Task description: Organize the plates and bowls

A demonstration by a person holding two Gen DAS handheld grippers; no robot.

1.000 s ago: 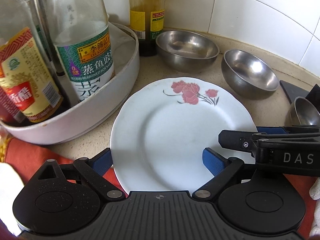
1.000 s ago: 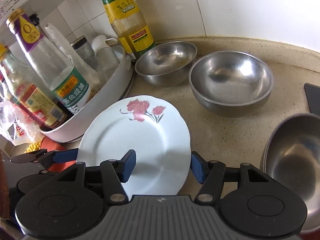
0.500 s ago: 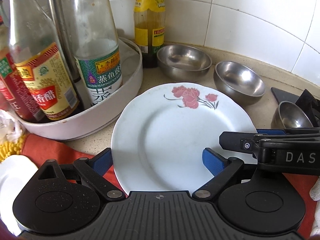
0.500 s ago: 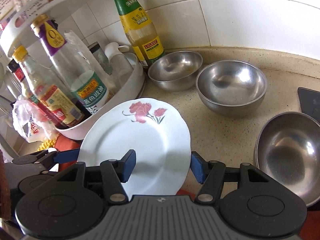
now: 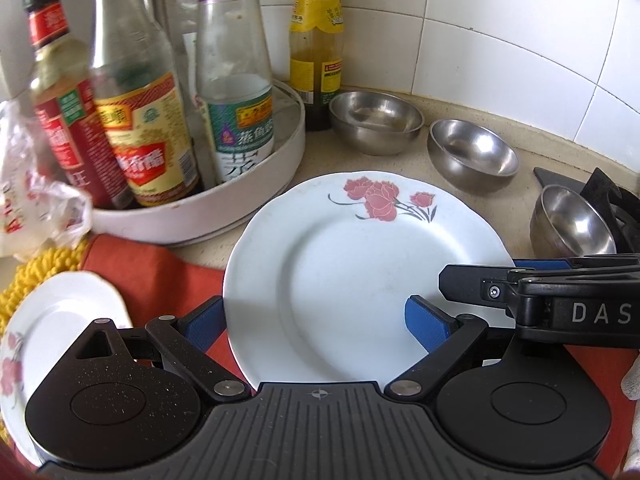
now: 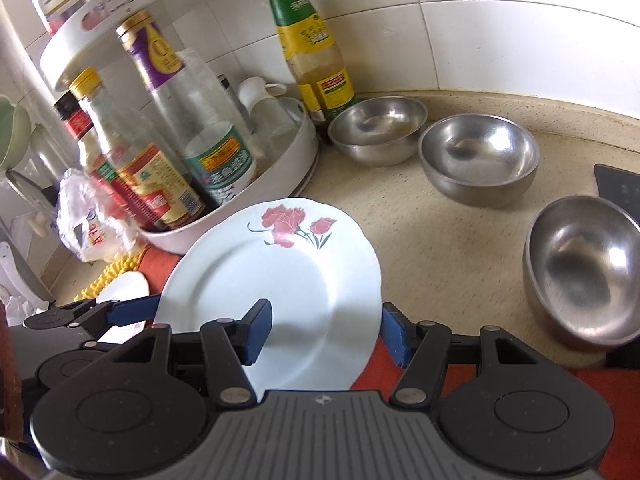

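**Flowered plate carried between both grippers, above the cloth**

Obs. 1: The plate [image 5: 340, 280], white with red flowers at its far rim, sits in front of me at the near edge of the counter [image 6: 440, 248]. It is tilted and overlaps the red cloth [image 5: 160, 272] below it.

Obs. 2: The left gripper [image 5: 316, 320] has its jaws set wide. Its left pad is tucked behind the plate's left rim and its right pad lies over the plate's upper face. The plate runs slantwise through the gap and is held there.

Obs. 3: The right gripper [image 6: 324, 328] has its jaws about half spread. Its left pad is on the plate's face and its right pad is at the right rim, partly behind it. It grips the same plate from the other side.

Obs. 4: Each gripper's outer finger shows at the plate's edge in the other's camera.

Obs. 5: Three steel bowls stand apart on the counter: one [image 6: 380, 128] by the yellow-labelled bottle [image 6: 316, 52], one [image 6: 480, 156] just right of it, one [image 6: 584, 264] nearer, at the right.

Obs. 6: A second plate [image 5: 52, 320] lies on the cloth at the left, near the round white tray [image 5: 240, 200] of bottles
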